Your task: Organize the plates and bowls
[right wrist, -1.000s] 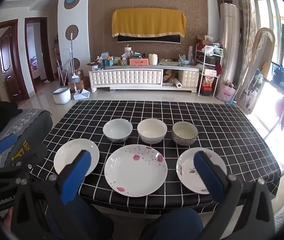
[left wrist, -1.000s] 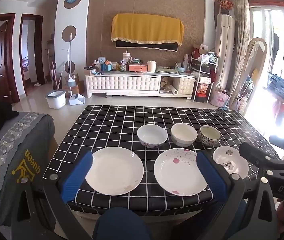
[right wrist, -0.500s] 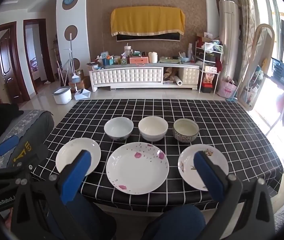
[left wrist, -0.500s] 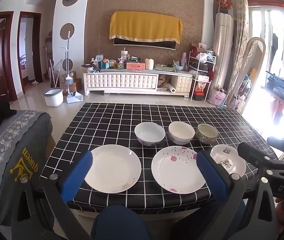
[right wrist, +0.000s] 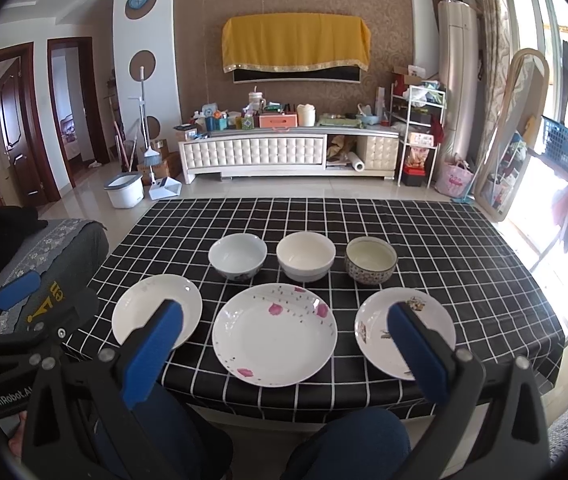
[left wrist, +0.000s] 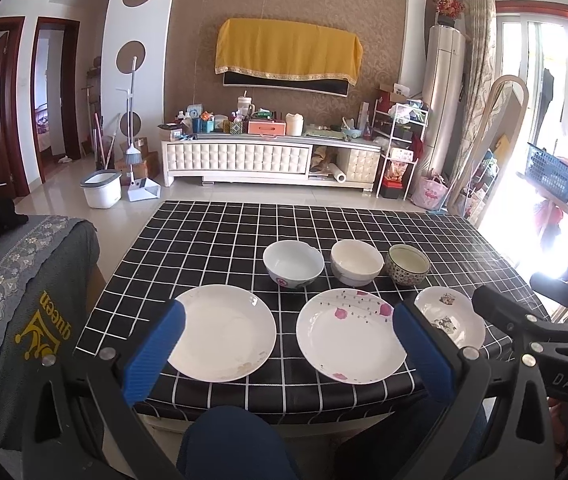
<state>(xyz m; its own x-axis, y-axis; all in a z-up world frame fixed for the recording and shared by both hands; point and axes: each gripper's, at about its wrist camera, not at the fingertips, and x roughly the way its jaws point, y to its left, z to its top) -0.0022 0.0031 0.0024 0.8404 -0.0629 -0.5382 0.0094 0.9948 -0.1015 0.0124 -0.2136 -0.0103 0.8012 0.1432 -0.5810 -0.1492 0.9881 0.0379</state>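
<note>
Both hand-held grippers have drawn back slightly from the bench (right wrist: 424, 236), its near edge now lower in view. The left hand-held gripper (left wrist: 284, 350) and right hand-held gripper (right wrist: 284, 350) hang released, blue pads wide apart, empty, short of the near edge. Ahead of them lie three plates: a plain plate (left wrist: 221, 332), a pink-flowered plate (right wrist: 275, 333) and a small patterned plate (right wrist: 405, 332). Beyond sit a white bowl (right wrist: 237, 256), a cream bowl (right wrist: 306, 255) and a speckled bowl (right wrist: 371, 260), separate. The checked cloth behind them lies bare.
</note>
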